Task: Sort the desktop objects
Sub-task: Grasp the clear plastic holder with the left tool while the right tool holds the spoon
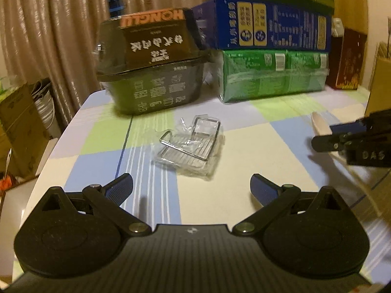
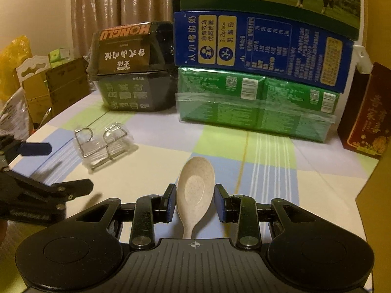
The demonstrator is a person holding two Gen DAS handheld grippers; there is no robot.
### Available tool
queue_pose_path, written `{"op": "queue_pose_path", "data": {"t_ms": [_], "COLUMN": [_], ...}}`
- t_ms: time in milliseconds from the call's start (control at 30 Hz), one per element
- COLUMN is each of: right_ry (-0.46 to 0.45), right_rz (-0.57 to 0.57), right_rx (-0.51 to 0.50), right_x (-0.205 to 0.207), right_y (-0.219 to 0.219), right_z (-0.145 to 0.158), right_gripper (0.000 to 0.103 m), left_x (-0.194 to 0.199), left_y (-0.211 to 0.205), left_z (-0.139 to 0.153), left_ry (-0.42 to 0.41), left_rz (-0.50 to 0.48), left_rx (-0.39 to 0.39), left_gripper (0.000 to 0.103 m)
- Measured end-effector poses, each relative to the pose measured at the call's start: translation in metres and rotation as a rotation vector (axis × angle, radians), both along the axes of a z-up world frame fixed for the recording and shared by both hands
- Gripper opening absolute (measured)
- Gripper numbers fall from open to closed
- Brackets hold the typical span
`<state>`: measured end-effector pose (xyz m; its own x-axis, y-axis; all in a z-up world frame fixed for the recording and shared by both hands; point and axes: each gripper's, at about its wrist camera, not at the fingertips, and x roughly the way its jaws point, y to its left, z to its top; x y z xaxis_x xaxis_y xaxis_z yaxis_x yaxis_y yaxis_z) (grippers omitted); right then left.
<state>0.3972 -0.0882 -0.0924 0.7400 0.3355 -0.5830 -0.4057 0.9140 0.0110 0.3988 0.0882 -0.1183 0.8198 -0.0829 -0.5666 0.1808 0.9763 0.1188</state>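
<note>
A beige plastic spoon sits bowl-forward between the pads of my right gripper, which is shut on it just above the checked tablecloth. From the left wrist view the spoon tip pokes past the right gripper at the right edge. A small wire rack in a clear plastic bag lies on the cloth just ahead of my left gripper, which is open with nothing between its fingers. In the right wrist view the same rack lies beside the left gripper.
A black lidded food container stands at the back left of the table. Beside it a blue milk carton rests on a green shrink-wrapped pack. A dark red box is at the far right. Cardboard boxes stand beyond the left table edge.
</note>
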Motion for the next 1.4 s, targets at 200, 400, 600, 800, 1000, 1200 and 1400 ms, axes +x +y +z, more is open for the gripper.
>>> {"op": "queue_pose_path", "data": {"t_ms": [200,400,600,800,1000,1200,1400], "right_ry": [0.013,0.012,0.017,0.021,0.031,0.055,0.066], "right_rz": [-0.005,0.003,-0.005,-0.011,0.005,0.01,-0.001], "right_rx": [0.01,0.022,0.02,0.015,-0.016,-0.051,-0.031], "right_x": [0.007,0.01,0.013,0.013,0.001,-0.031,-0.067], "right_y": [0.007,0.013,0.01,0.01,0.007,-0.009,-0.025], "right_z": [-0.008,-0.01,-0.012,-0.011,-0.008,0.003,0.03], "right_gripper": [0.03,0.03,0.03,0.03,0.03,0.03,0.03], "left_x": [0.024,0.043,0.058,0.054,0.024,-0.015,-0.061], "left_y": [0.008,0.006,0.002,-0.001,-0.012,-0.028,-0.05], "left_z": [-0.009,-0.006,-0.003,-0.001,0.001,0.009,0.021], "left_ry": [0.015,0.023,0.03,0.048,0.071,0.11,0.158], "left_rz": [-0.01,-0.061,-0.085,-0.084,-0.014,0.033,0.02], "left_rx": [0.028,0.051,0.066,0.039,-0.019,-0.093,-0.095], "left_gripper": [0.1,0.097,0.083,0.06,0.051,0.049,0.049]}}
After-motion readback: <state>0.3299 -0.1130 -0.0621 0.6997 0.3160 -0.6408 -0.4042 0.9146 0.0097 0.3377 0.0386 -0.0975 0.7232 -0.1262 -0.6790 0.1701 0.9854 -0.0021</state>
